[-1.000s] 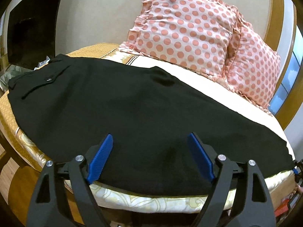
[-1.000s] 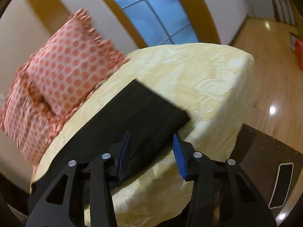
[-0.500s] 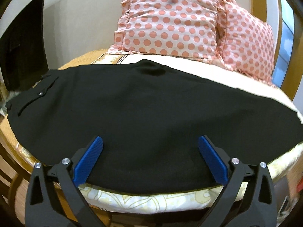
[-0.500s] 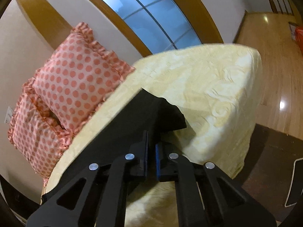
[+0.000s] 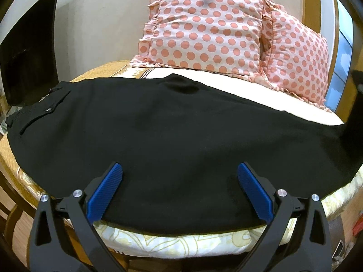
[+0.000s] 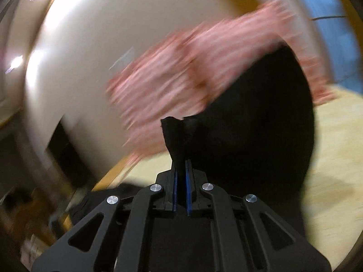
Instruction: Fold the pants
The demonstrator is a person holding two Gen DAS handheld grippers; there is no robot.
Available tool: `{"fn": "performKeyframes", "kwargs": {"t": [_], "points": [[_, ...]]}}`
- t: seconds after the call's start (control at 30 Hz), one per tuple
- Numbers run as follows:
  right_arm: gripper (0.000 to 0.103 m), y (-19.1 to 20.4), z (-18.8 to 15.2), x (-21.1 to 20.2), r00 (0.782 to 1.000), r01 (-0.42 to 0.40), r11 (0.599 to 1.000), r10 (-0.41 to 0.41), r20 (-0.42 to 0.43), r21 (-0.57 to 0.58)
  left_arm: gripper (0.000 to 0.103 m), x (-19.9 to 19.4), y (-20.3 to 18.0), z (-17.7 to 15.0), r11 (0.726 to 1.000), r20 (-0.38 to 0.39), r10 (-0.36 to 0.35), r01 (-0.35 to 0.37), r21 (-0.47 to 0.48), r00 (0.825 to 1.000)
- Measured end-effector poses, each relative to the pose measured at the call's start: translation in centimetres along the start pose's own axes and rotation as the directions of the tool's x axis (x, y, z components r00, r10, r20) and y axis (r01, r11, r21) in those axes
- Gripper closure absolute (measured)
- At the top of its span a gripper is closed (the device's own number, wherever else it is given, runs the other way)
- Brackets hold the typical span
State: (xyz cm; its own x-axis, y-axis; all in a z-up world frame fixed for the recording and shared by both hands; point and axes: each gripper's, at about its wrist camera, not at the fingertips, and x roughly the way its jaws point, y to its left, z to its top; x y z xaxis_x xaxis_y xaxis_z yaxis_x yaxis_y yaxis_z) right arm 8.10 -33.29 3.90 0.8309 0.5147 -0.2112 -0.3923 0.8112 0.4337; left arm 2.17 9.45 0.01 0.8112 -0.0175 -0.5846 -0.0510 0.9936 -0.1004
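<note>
While right fingers (image 6: 174,188) pinch pants (image 6: 261,124), left gripper (image 5: 180,188) spread

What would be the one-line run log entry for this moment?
left gripper: open over pants | right gripper: shut on pants hem, lifted | bed

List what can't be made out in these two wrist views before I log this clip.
- Right wrist view: motion blur smears the pillows and room; polka dots unreadable.
- Right wrist view: the right gripper is shut on the pants; which part it pinches is unclear.
- Left wrist view: the pants' right end is cut off by the frame edge and a dark shape.
- Left wrist view: the open left gripper hides the near hem.
</note>
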Motion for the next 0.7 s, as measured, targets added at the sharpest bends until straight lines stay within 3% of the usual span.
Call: {"fn": "performKeyframes", "kwargs": {"t": [0.07,0.1,0.2,0.3,0.43,0.53,0.6,0.7], "points": [[0.097,2.5,-3.2,4.2,0.986,-0.07,0.997,0.063,-0.154,-0.036,0.002,0.0,0.2,0.1,1.0,0.004,-0.008,0.008,-0.019,1.0],[0.097,3.4,-5.3,6.4,0.966,-0.083,0.995,0.067,-0.25,-0.053,0.002,0.0,0.2,0.1,1.0,0.004,-0.01,0.01,-0.023,1.0],[0.097,4.1,-10.3,10.3,0.899,-0.091,0.994,0.057,-0.434,-0.059,0.002,-0.1,0.4,0.3,0.999,0.002,-0.025,0.025,-0.033,1.0],[0.097,3.7,-9.9,10.1,0.908,-0.087,0.995,0.061,-0.414,-0.045,0.002,-0.3,0.7,0.3,0.998,0.005,-0.047,0.047,-0.041,0.999],[0.097,4.1,-7.4,9.4,0.937,-0.097,0.995,0.089,-0.337,-0.007,0.002,-0.2,0.6,0.2,0.998,0.01,-0.041,0.042,-0.039,0.999],[0.097,6.0,-5.7,8.8,0.952,-0.159,0.987,0.155,-0.264,0.007,0.002,-0.3,0.7,0.3,0.998,0.014,-0.042,0.043,-0.045,0.999],[0.097,8.2,-6.0,9.6,0.942,-0.189,0.979,0.16,-0.296,-0.071,0.002,-0.7,1.3,0.5,0.994,0.015,-0.07,0.071,-0.078,0.997],[0.097,9.8,-9.1,11.3,0.906,-0.173,0.966,0.08,-0.415,-0.191,0.002,-1.5,2.3,0.8,0.984,0.029,-0.117,0.12,-0.132,0.993]]}}
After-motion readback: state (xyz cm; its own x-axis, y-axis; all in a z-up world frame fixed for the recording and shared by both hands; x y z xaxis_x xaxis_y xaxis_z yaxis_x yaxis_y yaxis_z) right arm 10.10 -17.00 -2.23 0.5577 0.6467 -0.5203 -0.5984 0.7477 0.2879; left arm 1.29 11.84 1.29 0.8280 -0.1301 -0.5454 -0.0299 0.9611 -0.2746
